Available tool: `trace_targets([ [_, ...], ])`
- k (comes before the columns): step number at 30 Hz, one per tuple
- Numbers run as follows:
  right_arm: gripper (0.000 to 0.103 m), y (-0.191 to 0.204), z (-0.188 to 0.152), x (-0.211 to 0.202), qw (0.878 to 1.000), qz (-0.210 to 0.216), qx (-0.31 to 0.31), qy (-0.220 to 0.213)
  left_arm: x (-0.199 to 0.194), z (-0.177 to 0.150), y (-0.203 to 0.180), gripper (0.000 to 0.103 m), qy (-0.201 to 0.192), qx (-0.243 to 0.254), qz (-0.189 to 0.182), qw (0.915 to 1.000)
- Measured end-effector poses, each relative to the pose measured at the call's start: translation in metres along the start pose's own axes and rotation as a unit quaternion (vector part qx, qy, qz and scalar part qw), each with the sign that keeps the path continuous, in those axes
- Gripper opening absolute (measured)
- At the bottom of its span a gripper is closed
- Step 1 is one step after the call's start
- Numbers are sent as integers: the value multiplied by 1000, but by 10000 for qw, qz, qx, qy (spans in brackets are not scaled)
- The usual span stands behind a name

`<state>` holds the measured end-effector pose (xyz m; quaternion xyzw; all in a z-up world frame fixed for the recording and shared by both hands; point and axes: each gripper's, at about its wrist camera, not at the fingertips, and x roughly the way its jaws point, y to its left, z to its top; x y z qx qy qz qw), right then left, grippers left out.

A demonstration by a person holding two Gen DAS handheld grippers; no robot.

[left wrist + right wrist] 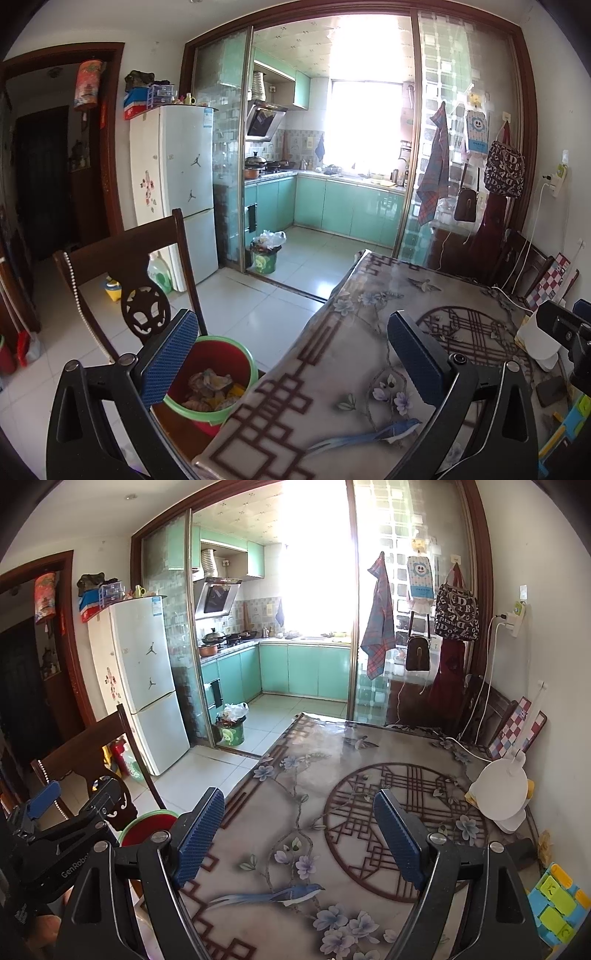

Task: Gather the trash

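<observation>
A red bin with a green rim (218, 373) stands on the floor against the table's left edge, with crumpled wrappers and peels (210, 387) inside. My left gripper (291, 354) is open and empty, one pad over the bin and the other over the table (332, 369). My right gripper (299, 834) is open above the patterned tablecloth (332, 812), nothing between its fingers. In the right wrist view the bin (147, 827) peeks out behind the left gripper's body. In the left wrist view the right gripper's black body (569, 332) shows at the right edge.
A dark wooden chair (140, 280) stands behind the bin. A white duck-shaped lamp (502, 794) and a colourful block toy (557, 908) sit on the table's right side. A second full green bin (266, 254) stands at the kitchen doorway beside the white fridge (177, 192).
</observation>
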<state>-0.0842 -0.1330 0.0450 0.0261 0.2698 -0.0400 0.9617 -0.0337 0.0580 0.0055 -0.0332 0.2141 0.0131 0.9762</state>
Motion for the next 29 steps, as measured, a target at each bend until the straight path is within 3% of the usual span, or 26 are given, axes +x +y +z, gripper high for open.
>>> trace_targets([
  [21, 83, -6, 1, 13, 9999, -48, 51, 110, 12, 2, -10, 103, 118, 101, -17, 9999],
  [29, 83, -21, 0, 34, 9994, -135, 167, 284, 37, -3, -31, 103, 474, 348, -128, 9982],
])
